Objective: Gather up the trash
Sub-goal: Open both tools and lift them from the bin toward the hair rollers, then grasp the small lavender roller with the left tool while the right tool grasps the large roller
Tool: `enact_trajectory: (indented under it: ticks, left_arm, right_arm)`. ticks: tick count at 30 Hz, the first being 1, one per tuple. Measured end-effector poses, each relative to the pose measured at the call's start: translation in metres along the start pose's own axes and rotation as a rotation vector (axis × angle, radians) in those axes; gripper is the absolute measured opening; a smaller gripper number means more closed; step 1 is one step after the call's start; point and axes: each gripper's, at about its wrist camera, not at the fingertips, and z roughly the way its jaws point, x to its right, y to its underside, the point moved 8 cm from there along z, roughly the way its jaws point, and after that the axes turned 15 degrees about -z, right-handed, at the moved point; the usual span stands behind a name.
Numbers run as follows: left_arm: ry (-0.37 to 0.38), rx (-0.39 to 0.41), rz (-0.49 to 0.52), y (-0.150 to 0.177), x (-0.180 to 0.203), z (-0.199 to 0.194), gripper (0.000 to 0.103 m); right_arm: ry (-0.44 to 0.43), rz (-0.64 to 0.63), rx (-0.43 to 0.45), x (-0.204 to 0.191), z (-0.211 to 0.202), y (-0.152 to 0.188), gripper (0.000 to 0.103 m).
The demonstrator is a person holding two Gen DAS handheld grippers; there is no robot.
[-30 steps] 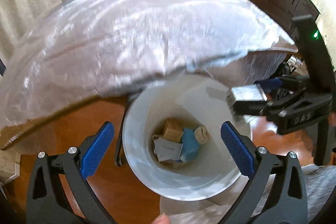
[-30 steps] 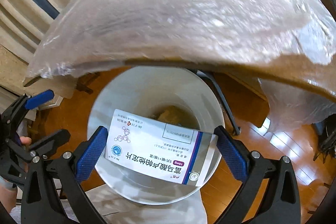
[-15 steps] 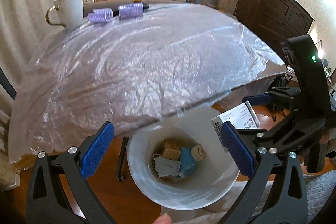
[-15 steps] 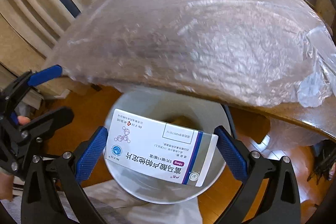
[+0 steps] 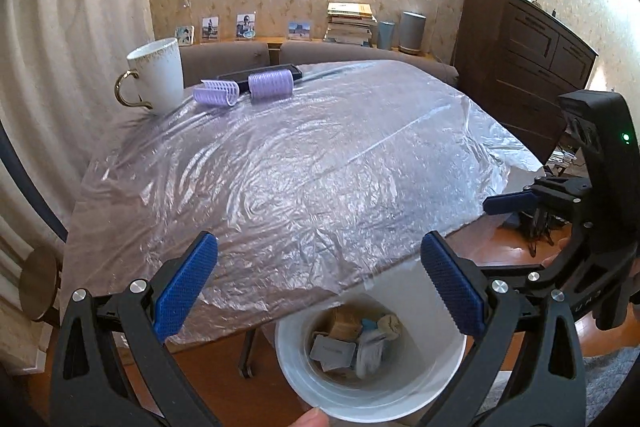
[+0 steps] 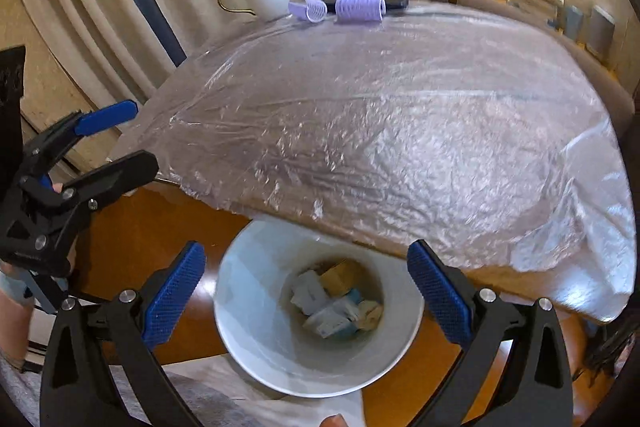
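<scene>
Hovering both tools over the white waste bin (image 6: 320, 311), which sits on the floor just under the near edge of the bench (image 5: 288, 187). Your right hand-held gripper (image 6: 306, 291) has its fingers apart, nothing between them; your left hand-held gripper (image 5: 320, 279) is likewise spread and empty. Collected trash (image 6: 338, 303), cartons and wrappers, lies at the bin's bottom, directly below and ahead of both tools. The plastic-covered bench looks bare nearby; only a white mug (image 5: 158, 75), two purple hair rollers (image 5: 270, 85) and a dark flat item stand at the far left corner, well apart, rollers lying crosswise. Your left tool looks slightly nearer them.
</scene>
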Motion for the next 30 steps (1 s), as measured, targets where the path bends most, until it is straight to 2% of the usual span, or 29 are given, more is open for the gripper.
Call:
enact_trajectory:
  ticks: [2,4,8,13,16,22,26,30]
  left_arm:
    - [-0.01,0.019,0.009,-0.005,0.0,-0.003,0.102]
    - [-0.022,0.048,0.012,-0.017,-0.003,-0.006,0.102]
    - [-0.056,0.105,0.006,-0.047,-0.012,-0.005,0.102]
    - [-0.105,0.088,0.004,-0.085,-0.035,0.033,0.102]
    - [-0.155,0.061,-0.028,-0.104,-0.057,0.061,0.102]
    - [-0.178,-0.019,-0.209,-0.14,-0.102,0.119,0.102]
    - [-0.146,-0.052,-0.3,-0.161,-0.116,0.143,0.102]
    - [-0.081,-0.083,-0.422,-0.177,-0.125,0.167,0.102]
  right_arm:
    - [-0.041,0.029,0.033,0.001,-0.007,-0.002,0.099]
    - [-0.039,0.057,0.066,0.008,-0.015,-0.013,0.099]
    - [0.1,0.059,0.152,0.035,-0.033,-0.047,0.099]
    - [0.19,0.093,0.242,0.067,-0.033,-0.102,0.099]
    - [0.239,0.091,0.227,0.086,-0.012,-0.136,0.099]
    - [0.273,0.087,0.155,0.121,0.058,-0.187,0.099]
    - [0.264,0.041,0.086,0.128,0.111,-0.205,0.099]
    - [0.277,-0.012,0.076,0.128,0.138,-0.22,0.099]
